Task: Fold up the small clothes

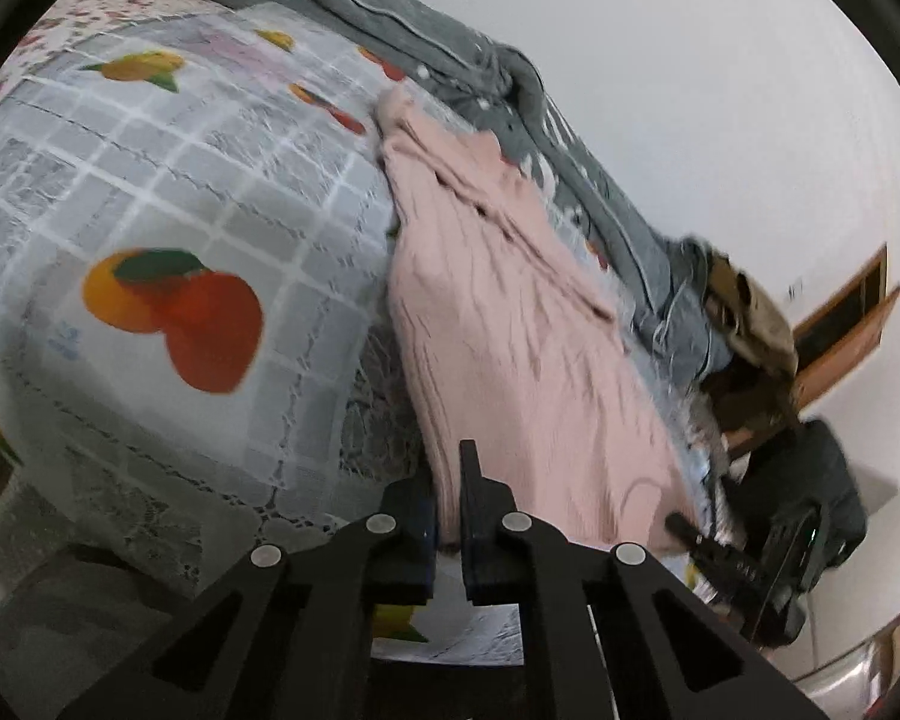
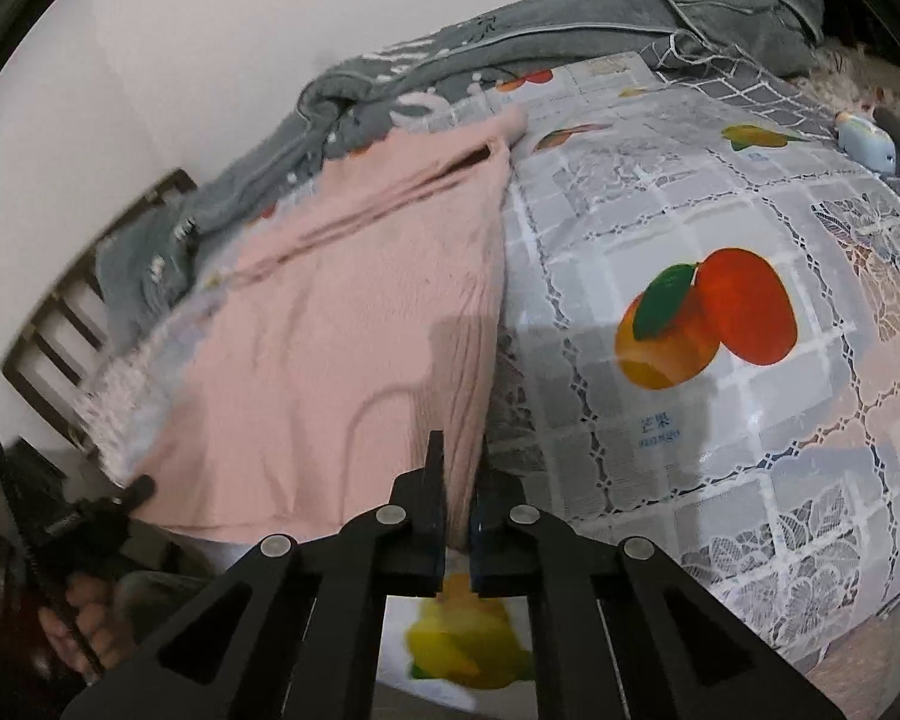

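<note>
Currently both tongs are clamped on the near hem of the pink knit garment [image 1: 510,324]: the left tongs [image 1: 448,480] grip one corner at the lower centre of the left wrist view, and the right tongs [image 2: 462,480] grip the other corner at the lower centre of the right wrist view. The garment lies stretched across the desk [image 1: 150,192], over its fruit-print cover, with its far end reaching the grey garment [image 1: 426,30] piled along the upper edge.

Risks, as judged from this state:
- Thin bite on the knit: the hem may slip out of one pair of tongs during the lift, leaving a skewed fold
- Uneven travel of the two hands: the fold line runs diagonal
- Far end touching the grey pile: drag may snag or pull that pile along
- Slick cover: the whole garment may slide instead of folding
</note>
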The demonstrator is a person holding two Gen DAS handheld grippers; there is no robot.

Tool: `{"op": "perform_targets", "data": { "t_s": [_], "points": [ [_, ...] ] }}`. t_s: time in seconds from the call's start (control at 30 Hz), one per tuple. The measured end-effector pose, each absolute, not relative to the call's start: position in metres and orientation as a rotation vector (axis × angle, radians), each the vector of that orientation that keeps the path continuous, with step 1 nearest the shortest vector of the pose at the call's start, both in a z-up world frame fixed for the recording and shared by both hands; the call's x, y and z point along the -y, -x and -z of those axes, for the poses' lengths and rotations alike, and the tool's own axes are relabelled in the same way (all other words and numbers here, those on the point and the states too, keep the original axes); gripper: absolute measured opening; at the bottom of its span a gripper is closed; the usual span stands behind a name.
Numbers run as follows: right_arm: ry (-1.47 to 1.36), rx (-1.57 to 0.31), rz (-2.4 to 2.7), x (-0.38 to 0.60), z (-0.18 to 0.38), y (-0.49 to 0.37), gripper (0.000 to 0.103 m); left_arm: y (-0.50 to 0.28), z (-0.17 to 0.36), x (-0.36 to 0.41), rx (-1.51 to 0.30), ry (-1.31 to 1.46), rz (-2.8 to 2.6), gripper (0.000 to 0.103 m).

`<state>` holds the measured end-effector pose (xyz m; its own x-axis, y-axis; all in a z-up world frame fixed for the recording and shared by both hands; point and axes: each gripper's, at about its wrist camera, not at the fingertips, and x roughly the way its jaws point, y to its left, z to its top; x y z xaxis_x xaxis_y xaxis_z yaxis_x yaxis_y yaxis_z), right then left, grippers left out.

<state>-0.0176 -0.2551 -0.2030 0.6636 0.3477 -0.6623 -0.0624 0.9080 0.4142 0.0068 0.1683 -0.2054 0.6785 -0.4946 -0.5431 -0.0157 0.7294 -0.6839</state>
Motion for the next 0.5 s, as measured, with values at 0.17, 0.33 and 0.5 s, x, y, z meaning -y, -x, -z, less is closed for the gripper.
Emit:
{"op": "perform_targets", "data": {
  "t_s": [0.17,0.33,0.5],
  "points": [
    [-0.399,-0.803,-0.255,0.25,0.182,0.02,0.005,-0.006,0.177,-0.177,-0.765,0.724,0.282,0.006],
    [-0.423,-0.803,-0.275,0.251,0.165,0.019,0.005,-0.01,0.155,-0.174,-0.762,0.699,0.258,0.006],
    [-0.473,-0.794,-0.293,0.257,0.146,0.003,0.005,-0.023,0.134,-0.18,-0.723,0.737,0.26,0.006]
  ]
}}
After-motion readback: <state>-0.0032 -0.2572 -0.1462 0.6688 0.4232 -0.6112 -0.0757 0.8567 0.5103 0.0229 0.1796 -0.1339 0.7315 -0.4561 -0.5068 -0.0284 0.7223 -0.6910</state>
